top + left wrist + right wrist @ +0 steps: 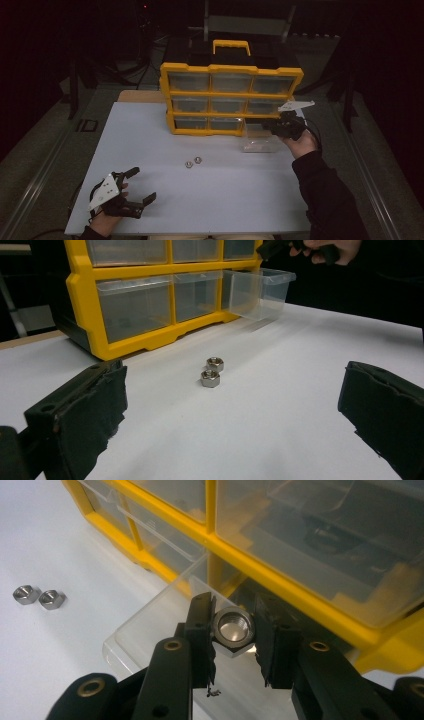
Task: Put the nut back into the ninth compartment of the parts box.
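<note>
- Dark room; pale matte surface carries a yellow organiser with clear drawers and a top handle
- One clear drawer is pulled out at the organiser's lower right corner, resting on the surface, top open
- Right gripper: jaws clenched on a steel hex nut, held by its flats, bore facing the camera; it hangs over the drawer's open mouth
- Left gripper: jaws released, nothing between them, resting near the front left of the surface
- Two more nuts lie side by side, touching or nearly so, mid-surface, well apart from the drawer
- Step in hand, as I judge it: drop the nut into the drawer. Lower until the nut is inside the walls before letting go; thin plastic is light and may skid if struck, so descend centred, clear of the rim
- Release low: a nut dropped from height may bounce on hard plastic
- Materials: nuts bright, smooth, six-sided, threaded bore; jaw pads black, soft, ragged at the edges; drawer thin, glossy, transparent; frame rigid moulded plastic
</note>
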Demonstrator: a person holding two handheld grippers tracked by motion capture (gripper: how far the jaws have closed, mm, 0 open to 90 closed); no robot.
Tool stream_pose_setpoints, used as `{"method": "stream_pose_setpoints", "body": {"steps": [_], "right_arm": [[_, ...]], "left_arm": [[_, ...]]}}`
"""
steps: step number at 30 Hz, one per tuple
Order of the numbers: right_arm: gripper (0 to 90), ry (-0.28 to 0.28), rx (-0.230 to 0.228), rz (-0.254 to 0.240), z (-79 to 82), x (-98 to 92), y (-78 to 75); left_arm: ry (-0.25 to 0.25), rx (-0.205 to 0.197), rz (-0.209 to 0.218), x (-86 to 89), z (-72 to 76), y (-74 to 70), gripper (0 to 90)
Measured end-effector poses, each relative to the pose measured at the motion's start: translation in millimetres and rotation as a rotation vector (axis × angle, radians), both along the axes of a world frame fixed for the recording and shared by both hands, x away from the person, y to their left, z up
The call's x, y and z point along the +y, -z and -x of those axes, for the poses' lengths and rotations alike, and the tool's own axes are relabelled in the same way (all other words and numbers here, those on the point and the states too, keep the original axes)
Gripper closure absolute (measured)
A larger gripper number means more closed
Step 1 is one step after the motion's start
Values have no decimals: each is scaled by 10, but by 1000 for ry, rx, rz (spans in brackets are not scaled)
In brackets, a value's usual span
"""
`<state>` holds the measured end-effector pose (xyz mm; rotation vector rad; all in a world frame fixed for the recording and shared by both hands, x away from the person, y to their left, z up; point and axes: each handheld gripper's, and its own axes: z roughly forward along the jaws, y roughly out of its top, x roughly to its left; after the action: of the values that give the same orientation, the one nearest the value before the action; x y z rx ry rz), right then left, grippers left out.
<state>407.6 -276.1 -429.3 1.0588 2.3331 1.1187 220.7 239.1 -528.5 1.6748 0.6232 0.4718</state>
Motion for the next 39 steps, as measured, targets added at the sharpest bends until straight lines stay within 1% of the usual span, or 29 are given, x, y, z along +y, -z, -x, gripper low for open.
{"method": "stream_pose_setpoints", "body": {"steps": [2, 6, 10, 12, 17, 21, 22, 24, 28, 31, 32, 33, 36, 37, 38, 39], "right_arm": [[703, 3, 13, -10, -9, 4, 42], [703, 4, 45, 8, -30, 44, 145], [702, 16, 63, 6, -63, 59, 217], [702, 25, 70, 13, -77, 68, 233], [702, 17, 83, 36, -100, 107, 257], [701, 13, 96, 43, -115, 131, 268], [699, 18, 114, 47, -127, 145, 283], [698, 21, 132, 44, -141, 149, 297], [688, 27, 139, 41, -145, 152, 298], [630, 32, 143, 22, -144, 141, 284], [630, 32, 143, 22, -144, 141, 284], [611, 33, 145, 20, -139, 136, 274], [512, 36, 146, 4, -107, 113, 216], [468, 39, 137, 5, -92, 107, 187], [446, 38, 136, 3, -84, 102, 169], [409, 37, 141, -4, -73, 101, 144]], "left_arm": [[0, 0, 0, 1, 3, 0, 0], [-2, 1, 0, 5, 6, 0, 0], [-2, 1, 0, 4, 6, 1, 0], [-3, 1, 0, 4, 4, 2, 0], [-2, 1, -3, 2, 5, 1, 0], [-2, 2, -2, 3, 4, 2, 0], [-2, 2, -1, 4, 4, 3, 0], [-1, 1, 0, 5, 4, 3, 0], [-1, 2, -1, 4, 3, 4, 0], [0, 3, 0, 1, 1, 5, 0], [0, 3, 0, 1, 1, 5, 0], [0, 3, 0, 2, 1, 5, 0], [0, 4, 2, 3, -2, 8, 0], [0, 4, 2, 2, -3, 9, 0], [1, 5, 2, 1, -3, 10, 0], [1, 5, 0, 0, -4, 10, 0]]}}
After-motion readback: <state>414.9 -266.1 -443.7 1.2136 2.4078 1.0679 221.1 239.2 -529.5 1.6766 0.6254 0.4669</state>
